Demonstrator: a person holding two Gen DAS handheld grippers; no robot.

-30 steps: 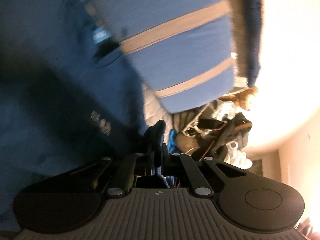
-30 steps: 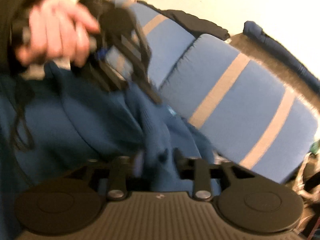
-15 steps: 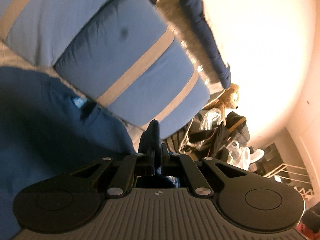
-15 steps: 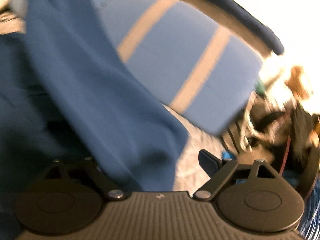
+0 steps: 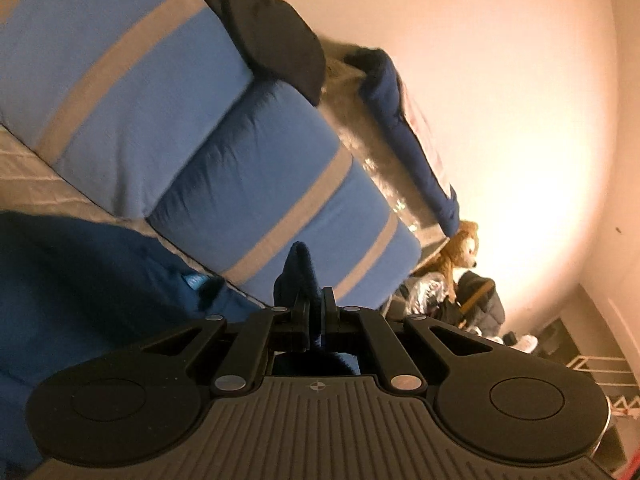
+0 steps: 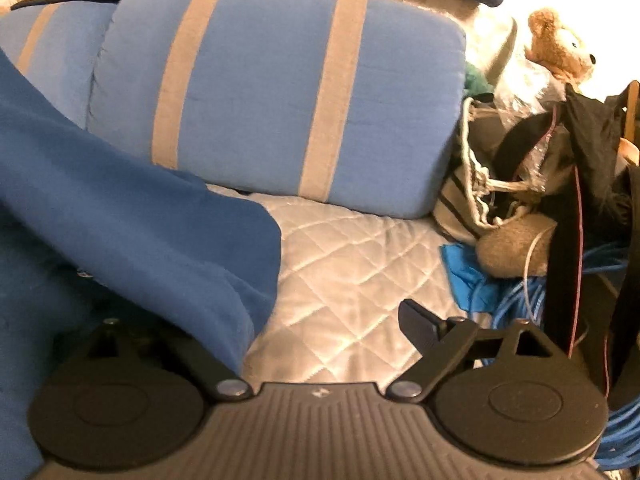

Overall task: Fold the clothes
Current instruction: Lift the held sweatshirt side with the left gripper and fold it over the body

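Note:
A dark blue sweatshirt (image 5: 72, 288) lies on the quilted bed cover, its neck label showing at lower left in the left wrist view. My left gripper (image 5: 316, 312) is shut on a fold of this sweatshirt, and the pinched cloth sticks up between the fingers. In the right wrist view the same blue sweatshirt (image 6: 132, 208) drapes over the left finger, hiding it. My right gripper (image 6: 320, 320) stands open, its right finger (image 6: 420, 326) bare above the quilt.
Two blue pillows with grey stripes (image 6: 280, 92) lie behind the sweatshirt. Grey quilted cover (image 6: 360, 260) shows at centre. A teddy bear (image 6: 560, 44), bags, dark clothes and blue cables (image 6: 520, 300) are piled at the right. A dark garment (image 5: 272, 28) lies on the pillows.
My right gripper has let go of the sweatshirt and opened wide, and its view has swung right toward the clutter. The left gripper keeps its hold and has tilted up toward the wall.

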